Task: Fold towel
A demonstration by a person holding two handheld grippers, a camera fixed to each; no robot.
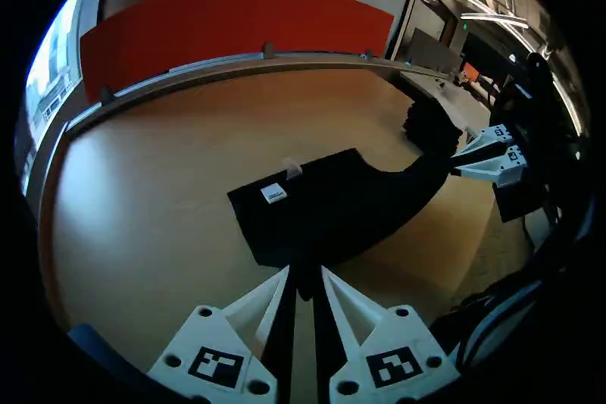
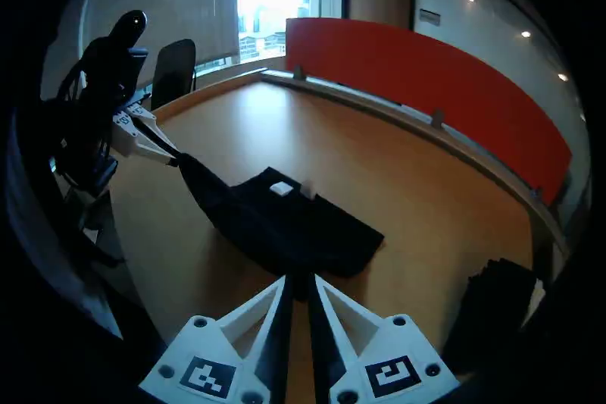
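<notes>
While the white left gripper (image 1: 305,286) and right gripper (image 2: 299,286) pinch the black cloth towel (image 1: 333,207), hold it taut. Fold evenly.

- We cannot see the corner of the towel (image 1: 333,207) pinched in the left hand-held gripper (image 1: 307,281). Its fingers cover the cloth, and its body runs off the lower edge.
- At the right hand-held gripper (image 2: 301,283) the nipped cloth is likewise buried between the fingers.
- Ahead of both, the white label (image 1: 273,193) on the towel is too small for us to make out, and the pale tag (image 1: 293,169) just past it is blurred.
- Right of the left hand-held gripper, the dark stack (image 1: 432,127) on the bench (image 1: 151,199) is too dim to tell layers.
- Behind that gripper, seen from the right one, a dark shape (image 2: 91,93) is too dim for us to identify.
</notes>
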